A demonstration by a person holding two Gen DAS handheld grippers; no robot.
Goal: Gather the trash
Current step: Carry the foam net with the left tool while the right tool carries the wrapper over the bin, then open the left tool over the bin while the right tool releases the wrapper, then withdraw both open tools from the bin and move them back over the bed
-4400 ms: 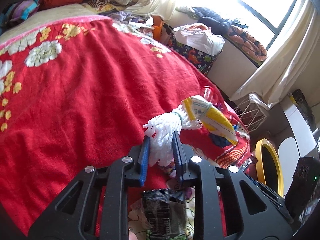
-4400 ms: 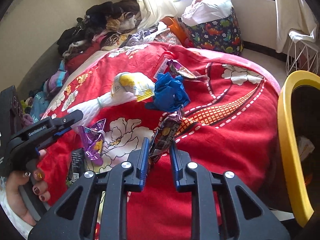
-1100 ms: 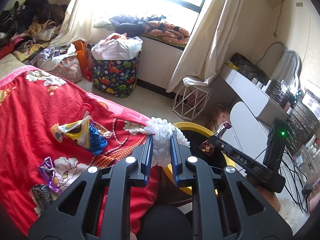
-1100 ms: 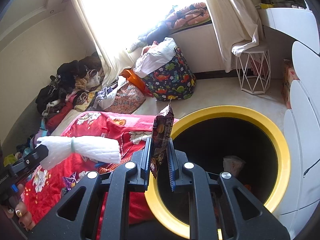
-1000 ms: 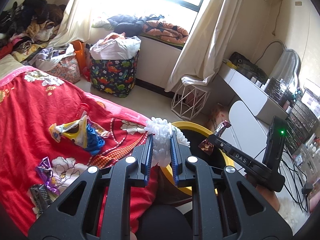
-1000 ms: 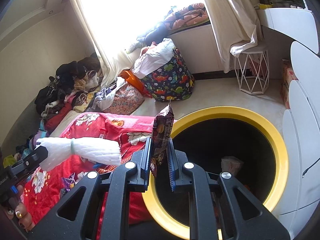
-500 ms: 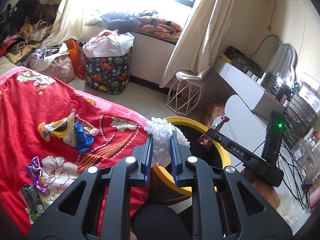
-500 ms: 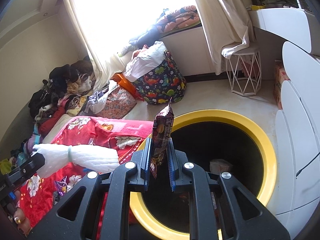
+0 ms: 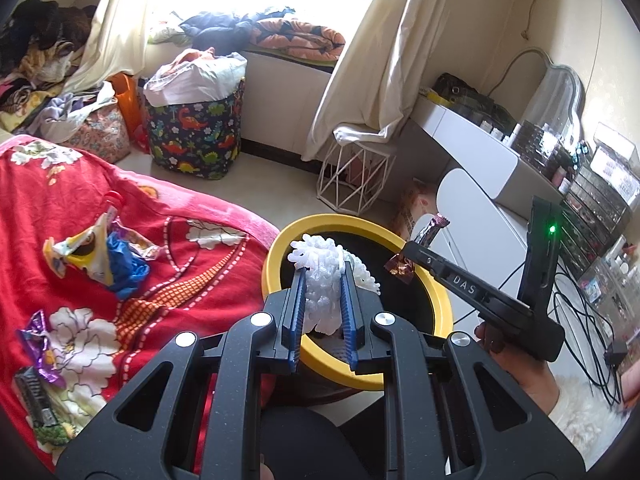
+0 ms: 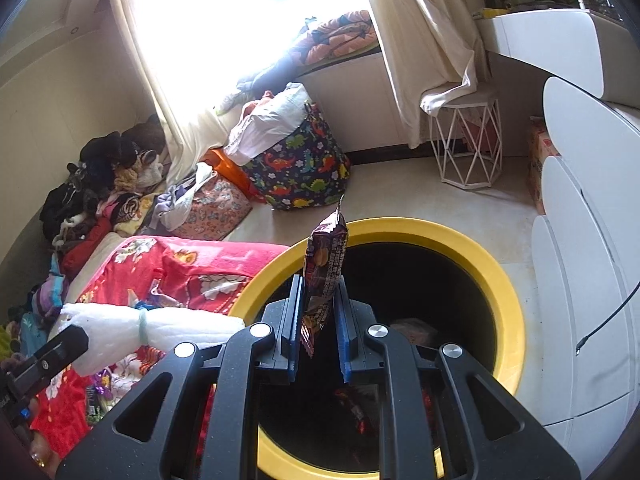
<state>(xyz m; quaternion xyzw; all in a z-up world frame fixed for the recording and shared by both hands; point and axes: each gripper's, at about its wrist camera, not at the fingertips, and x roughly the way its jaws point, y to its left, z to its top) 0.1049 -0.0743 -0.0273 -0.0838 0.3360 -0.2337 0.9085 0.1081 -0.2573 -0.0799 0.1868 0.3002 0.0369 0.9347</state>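
My left gripper is shut on a white foam net sleeve and holds it over the near rim of the yellow-rimmed black trash bin. My right gripper is shut on a dark purple snack wrapper that stands upright between the fingers, over the bin's opening. The foam sleeve also shows in the right wrist view, at the left beside the bin. The right gripper and its wrapper show in the left wrist view above the bin's right side.
More wrappers lie on the red floral blanket: a yellow bag, blue plastic, a purple wrapper and a dark packet. A dinosaur-print hamper, white wire stool and white dresser stand around the bin.
Both grippers have moved closer over the bin with their loads still held. The bin fills more of each view and the bed has slid away to the left.
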